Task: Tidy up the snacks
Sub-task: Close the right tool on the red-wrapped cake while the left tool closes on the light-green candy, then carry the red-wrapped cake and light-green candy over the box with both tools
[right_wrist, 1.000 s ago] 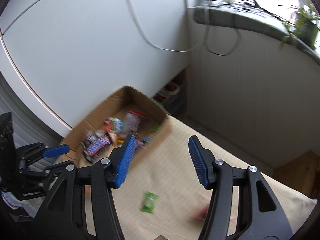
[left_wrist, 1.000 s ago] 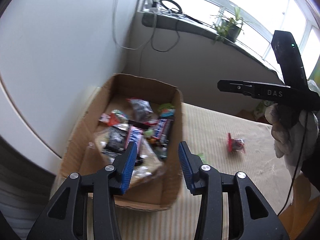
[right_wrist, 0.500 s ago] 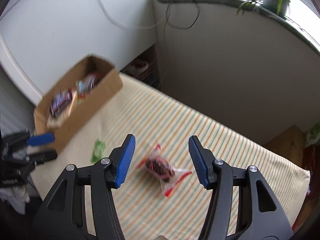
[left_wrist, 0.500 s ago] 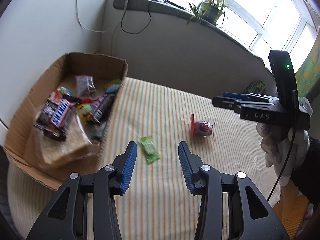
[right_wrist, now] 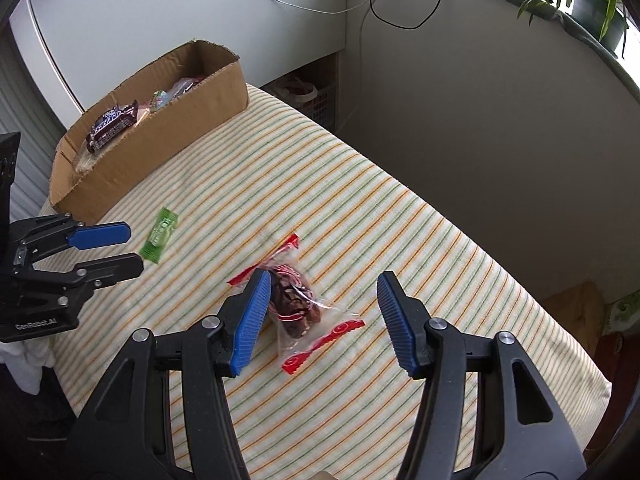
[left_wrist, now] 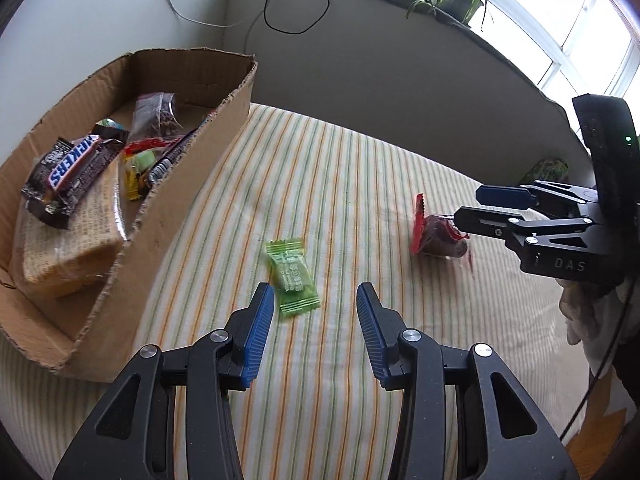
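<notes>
my left gripper (left_wrist: 315, 300) has its jaws apart, nothing between the pads. green candy wrapper (left_wrist: 294, 277) lies flat on the striped cloth (left_wrist: 360, 168) just ahead of the tips, at 12 o'clock, biased toward the left pad, not touching it. cardboard box (left_wrist: 192, 184) sits at 10 o'clock, snickers bar (left_wrist: 68, 172) and other wrapped snacks inside.

my right gripper (right_wrist: 323, 307) also has its jaws parted, empty. red-and-clear snack pouch (right_wrist: 296, 300) lies on the cloth between the tips, off-centre: its dark contents sit right at the left pad (right_wrist: 250, 320), contact can't be told; its red end reaches about halfway toward the right pad. from here the green wrapper is at 10 o'clock, the box at 11, well apart from the pouch.
</notes>
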Demonstrator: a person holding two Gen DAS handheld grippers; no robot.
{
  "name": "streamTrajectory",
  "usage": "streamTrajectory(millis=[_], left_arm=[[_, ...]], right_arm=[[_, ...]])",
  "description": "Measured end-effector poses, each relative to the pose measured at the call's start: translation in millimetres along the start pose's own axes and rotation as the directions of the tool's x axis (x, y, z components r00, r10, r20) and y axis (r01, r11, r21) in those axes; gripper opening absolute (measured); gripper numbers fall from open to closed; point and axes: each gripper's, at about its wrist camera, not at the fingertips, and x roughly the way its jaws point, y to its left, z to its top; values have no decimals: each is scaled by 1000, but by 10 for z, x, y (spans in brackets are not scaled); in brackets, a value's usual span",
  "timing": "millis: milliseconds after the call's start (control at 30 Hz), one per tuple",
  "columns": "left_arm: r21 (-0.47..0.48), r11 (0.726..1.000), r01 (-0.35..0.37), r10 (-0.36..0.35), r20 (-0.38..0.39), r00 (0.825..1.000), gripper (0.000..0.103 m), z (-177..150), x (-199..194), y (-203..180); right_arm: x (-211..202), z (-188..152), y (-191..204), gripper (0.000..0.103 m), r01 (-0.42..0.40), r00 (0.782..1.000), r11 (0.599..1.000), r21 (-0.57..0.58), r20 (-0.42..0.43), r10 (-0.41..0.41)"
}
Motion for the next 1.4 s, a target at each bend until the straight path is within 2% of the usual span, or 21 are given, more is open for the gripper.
streamTrajectory(millis=[133, 300, 467, 533, 567, 667, 833, 933, 967, 1000, 1067, 1400], left_arm=[[-15, 998, -60, 60, 15, 998, 42, -6, 68, -13], [-57, 996, -74, 74, -2, 997, 42, 21, 191, 33], [-22, 993, -115, 115, -2, 993, 41, 69, 253, 5], [-17, 991, -129, 130, 2, 992, 37, 65, 253, -16], [-5, 989, -147, 147, 6, 989, 29, 61, 265, -29], [9, 987, -161, 161, 14, 987, 21, 42, 255, -18], [6, 988, -155, 155, 6, 988, 20, 53, 263, 3], [6, 989, -151, 151, 8, 989, 20, 57, 273, -5], [8, 989, -149, 149, 9, 989, 20, 46, 261, -3], [7, 989, -146, 146, 10, 989, 20, 45, 265, 1], [8, 989, -145, 144, 7, 989, 20, 41, 261, 5], [-21, 992, -123, 124, 18, 992, 20, -7, 98, 41]], right_arm=[[24, -31, -18, 58, -12, 1000, 1000, -8, 19, 12], [23, -36, -9, 58, -26, 999, 999, -28, 36, 27], [66, -8, 35, 58, -29, 999, 997, -66, 29, 31], [96, 0, 51, 58, -32, 999, 996, -84, 15, 33], [106, -3, 55, 58, -36, 999, 995, -91, 9, 37], [107, -15, 77, 58, -39, 999, 992, -118, 1, 39], [124, -39, 128, 58, -68, 997, 984, -164, -36, 63], [167, -90, 181, 58, -53, 997, 976, -212, -71, 38], [185, -107, 191, 57, -48, 996, 975, -218, -79, 32], [190, -123, 191, 48, -45, 996, 975, -219, -81, 28], [217, -147, 205, 38, -46, 996, 975, -217, -91, 27], [79, -184, 208, 32, -12, 999, 982, -187, -42, 4]])
